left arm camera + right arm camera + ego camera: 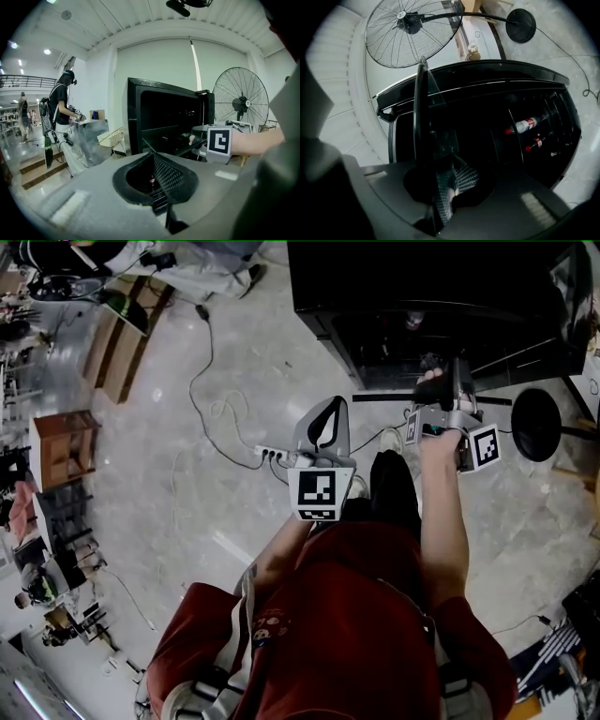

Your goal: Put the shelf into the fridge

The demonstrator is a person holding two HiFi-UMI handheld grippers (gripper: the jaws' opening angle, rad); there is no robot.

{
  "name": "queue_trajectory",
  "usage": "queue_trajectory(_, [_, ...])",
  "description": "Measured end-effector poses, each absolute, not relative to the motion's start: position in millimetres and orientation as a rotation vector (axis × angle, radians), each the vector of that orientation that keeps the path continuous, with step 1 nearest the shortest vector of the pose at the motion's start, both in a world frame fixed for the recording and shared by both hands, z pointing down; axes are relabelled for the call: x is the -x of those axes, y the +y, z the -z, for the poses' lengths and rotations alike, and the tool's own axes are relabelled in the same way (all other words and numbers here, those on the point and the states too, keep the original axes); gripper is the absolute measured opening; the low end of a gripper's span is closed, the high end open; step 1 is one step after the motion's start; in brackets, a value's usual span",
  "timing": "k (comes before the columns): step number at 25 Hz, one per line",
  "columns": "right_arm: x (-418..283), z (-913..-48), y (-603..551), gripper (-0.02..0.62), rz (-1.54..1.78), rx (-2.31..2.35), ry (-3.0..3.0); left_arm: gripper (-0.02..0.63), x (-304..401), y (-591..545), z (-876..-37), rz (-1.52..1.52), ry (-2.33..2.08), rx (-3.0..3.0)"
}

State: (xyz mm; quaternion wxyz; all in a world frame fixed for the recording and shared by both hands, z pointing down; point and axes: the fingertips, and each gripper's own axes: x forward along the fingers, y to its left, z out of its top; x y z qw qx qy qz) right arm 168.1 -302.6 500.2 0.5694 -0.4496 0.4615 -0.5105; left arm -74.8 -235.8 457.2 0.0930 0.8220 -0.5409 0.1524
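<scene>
Right now it's the carry-in step: the glass shelf (421,112) is up in the air in front of the open black fridge (501,154), not yet inside. Right gripper (443,187) has its fingers nearly together, clamped on the pane's near edge. In its view the shelf shows edge-on, running from the fingers twd the fridge mouth. Left gripper (157,176) sits closer to the person's body. Its fingers also look pinched, w/ a thin shelf edge running in between them, so prob. a 2-handed hold, tho that grip is harder to read. Fridge interior is dark; 2 red-capped bottles (524,125) lie inside at 1 side. Can't make out rails or a free slot.

Next move, as I judge it: level the pane, line its far edge up w/ a slot and slide straight in. Both hands need to stay matched so the glass doesn't twist or knock the frame or bottles. Let go only once it's seated.

No desk here; it's all done standing on a pale polished floor (234,352). A power strip (272,456) & cables (202,381) lie near the feet, a trip risk. Big pedestal fan (412,33) stands beside the fridge. Open hall, white ceiling (140,18); another person (58,108) stands well apart.
</scene>
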Motion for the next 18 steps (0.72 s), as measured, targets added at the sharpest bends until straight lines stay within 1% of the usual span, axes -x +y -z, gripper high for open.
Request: queue_trajectory(18, [-159, -505, -367, 0.026, 1.135, 1.007, 1.133, 0.006, 65, -221, -452, -0.48, -1.611, -2.455])
